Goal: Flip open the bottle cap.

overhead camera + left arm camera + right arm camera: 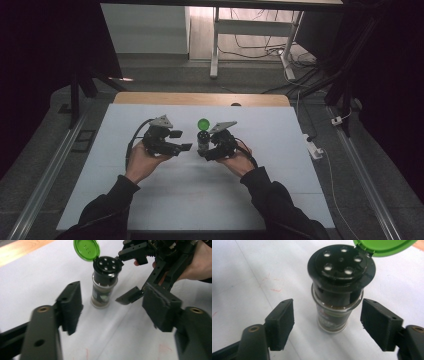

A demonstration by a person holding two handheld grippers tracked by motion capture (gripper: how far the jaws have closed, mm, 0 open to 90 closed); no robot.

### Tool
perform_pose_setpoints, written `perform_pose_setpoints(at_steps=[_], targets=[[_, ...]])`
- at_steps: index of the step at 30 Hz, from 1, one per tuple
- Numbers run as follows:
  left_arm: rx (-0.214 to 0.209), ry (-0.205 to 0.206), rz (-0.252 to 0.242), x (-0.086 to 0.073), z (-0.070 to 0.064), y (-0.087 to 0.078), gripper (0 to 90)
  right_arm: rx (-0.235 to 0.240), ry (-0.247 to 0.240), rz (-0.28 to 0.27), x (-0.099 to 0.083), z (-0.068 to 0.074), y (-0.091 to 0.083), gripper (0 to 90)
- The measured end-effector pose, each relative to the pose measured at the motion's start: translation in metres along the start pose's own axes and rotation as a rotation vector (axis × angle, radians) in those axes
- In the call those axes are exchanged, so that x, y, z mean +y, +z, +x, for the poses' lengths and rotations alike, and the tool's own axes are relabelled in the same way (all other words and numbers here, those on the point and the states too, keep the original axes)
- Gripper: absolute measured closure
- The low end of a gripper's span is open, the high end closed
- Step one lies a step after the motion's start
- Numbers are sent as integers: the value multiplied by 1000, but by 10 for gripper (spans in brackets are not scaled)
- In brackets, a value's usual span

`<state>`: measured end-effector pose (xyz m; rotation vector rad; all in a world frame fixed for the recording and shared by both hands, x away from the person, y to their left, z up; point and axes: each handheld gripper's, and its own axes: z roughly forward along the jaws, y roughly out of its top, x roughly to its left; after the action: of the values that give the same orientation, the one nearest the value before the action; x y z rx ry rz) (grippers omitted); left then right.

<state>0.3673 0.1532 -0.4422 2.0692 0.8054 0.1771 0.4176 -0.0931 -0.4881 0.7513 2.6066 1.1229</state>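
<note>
High view: shaker (203, 138) stands mid-counter (150, 200), green lid (203, 123) flipped up; left hand-held gripper (183, 140) at its 9 o'clock, right hand-held gripper (205, 151) at 5.

Left gripper view: jaws wide, shaker (104, 281) ahead.

Right gripper view: jaws wide, flanking shaker (338, 287), not touching.

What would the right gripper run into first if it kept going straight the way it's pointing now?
Most likely the spice jar. It stands upright between the open jaws of the right gripper, straight ahead, green flip lid open. How much gap is left is hard to judge.
</note>
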Motion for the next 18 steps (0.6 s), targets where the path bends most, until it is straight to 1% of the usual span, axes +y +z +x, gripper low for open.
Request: perform_pose_setpoints(at_steps=[3,6,11,16,18], targets=[[8,-29,-4,-8,0,-6,242,6,3,5,-2,3,-4,231],[16,-54,-3,-16,-1,-13,202,16,3,3,-3,6,-8,198],[8,-73,3,-26,-4,-21,130,29,16,7,-5,10,-15,154],[4,-94,12,-37,-9,-28,90,49,33,6,-7,13,-22,125],[6,-97,21,-41,-10,-31,84,50,37,7,-9,15,-25,116]])
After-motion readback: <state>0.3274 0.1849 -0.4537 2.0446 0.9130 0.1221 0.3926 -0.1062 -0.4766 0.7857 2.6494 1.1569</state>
